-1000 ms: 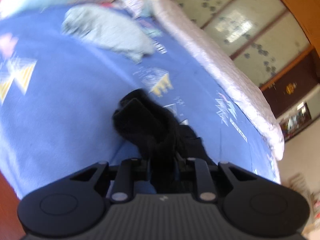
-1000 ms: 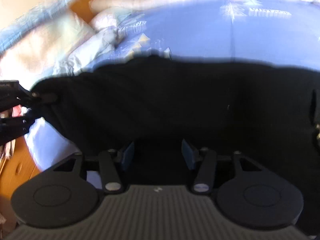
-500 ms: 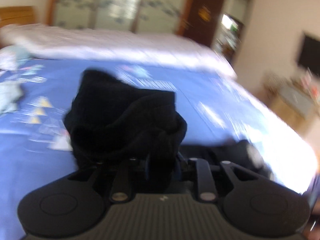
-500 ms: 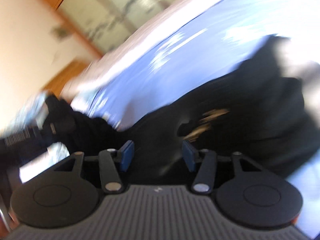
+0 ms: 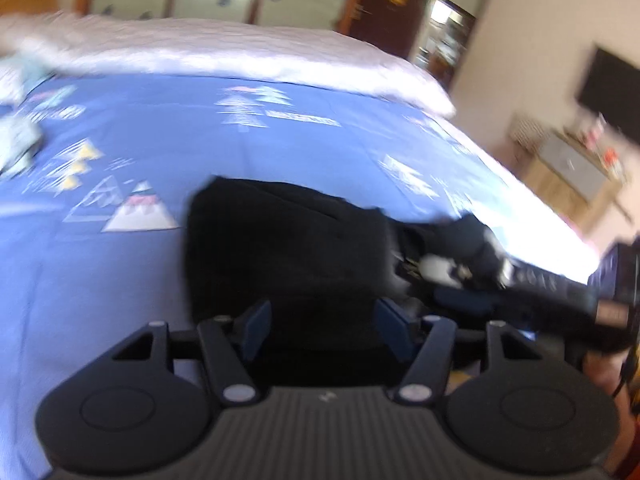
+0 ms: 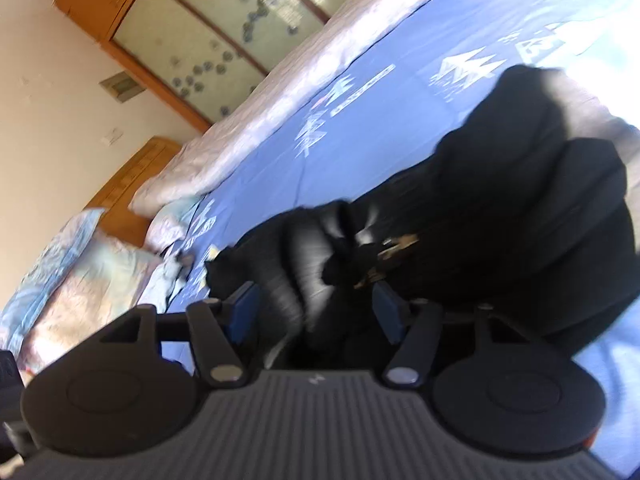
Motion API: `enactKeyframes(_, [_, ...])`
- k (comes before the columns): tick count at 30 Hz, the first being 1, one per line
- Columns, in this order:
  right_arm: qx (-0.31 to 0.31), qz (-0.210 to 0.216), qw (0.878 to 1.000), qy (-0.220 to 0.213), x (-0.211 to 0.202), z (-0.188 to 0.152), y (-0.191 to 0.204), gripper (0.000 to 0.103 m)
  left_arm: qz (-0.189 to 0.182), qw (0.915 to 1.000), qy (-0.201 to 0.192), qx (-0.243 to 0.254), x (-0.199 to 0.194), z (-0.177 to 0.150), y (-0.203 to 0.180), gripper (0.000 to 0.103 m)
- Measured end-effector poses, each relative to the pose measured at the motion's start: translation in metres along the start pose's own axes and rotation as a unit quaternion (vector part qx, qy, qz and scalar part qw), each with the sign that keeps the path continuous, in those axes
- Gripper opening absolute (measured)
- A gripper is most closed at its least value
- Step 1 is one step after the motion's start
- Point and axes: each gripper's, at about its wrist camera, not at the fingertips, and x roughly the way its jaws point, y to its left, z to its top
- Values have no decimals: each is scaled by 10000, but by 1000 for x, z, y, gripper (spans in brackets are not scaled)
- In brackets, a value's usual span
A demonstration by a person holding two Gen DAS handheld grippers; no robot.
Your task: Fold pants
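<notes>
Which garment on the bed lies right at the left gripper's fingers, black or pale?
The black pants, bunched between the opening left gripper; the pale garment lies apart at the far left.

We see our left gripper (image 5: 322, 330) at the bottom of the frame, its blue-padded jaws opening with black cloth lying between them, the pads clear of it. The black pants (image 5: 288, 248) sit bunched in the centre on a blue bedsheet printed with pale mountains (image 5: 200, 140). A white quilted blanket (image 5: 240, 52) runs along the top. At right, blurred, our other black gripper (image 5: 520, 284) reaches in.
</notes>
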Motion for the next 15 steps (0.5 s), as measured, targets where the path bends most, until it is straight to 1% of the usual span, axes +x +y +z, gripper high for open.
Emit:
enactKeyframes(1, [-33, -9, 9999, 103, 3, -2, 5, 82, 69, 9998, 22, -189, 0, 0, 11, 60])
enactKeyframes(2, [-76, -19, 9997, 211, 7, -4, 7, 87, 126, 9992, 61, -366, -2, -2, 25, 60])
enactKeyframes(4, [-236, -97, 9991, 325, 13, -5, 15, 87, 216, 9967, 182, -756, 4, -5, 47, 60])
enactKeyframes(5, [-343, -199, 9986, 363, 17, -3, 19, 89, 230, 9948, 243, -959, 8, -6, 54, 60])
enactKeyframes(8, [-463, -458, 9971, 397, 33, 4, 26, 90, 156, 9883, 347, -1477, 12, -13, 74, 60])
enactKeyframes(10, [-410, -487, 9969, 463, 45, 6, 29, 90, 166, 9848, 418, -1680, 17, -14, 84, 60])
enactKeyframes(12, [-428, -624, 9954, 581, 56, 3, 35, 85, 157, 9826, 470, -1788, 20, -15, 89, 60])
enactKeyframes(13, [-609, -687, 9939, 608, 59, -1, 42, 79, 155, 9819, 483, -1824, 20, -18, 92, 60])
enactKeyframes(14, [-849, -716, 9919, 623, 62, -5, 49, 77, 156, 9813, 494, -1856, 19, -19, 93, 60])
enactKeyframes(15, [-995, -744, 9903, 620, 63, -7, 52, 77, 160, 9806, 507, -1888, 17, -21, 94, 60])
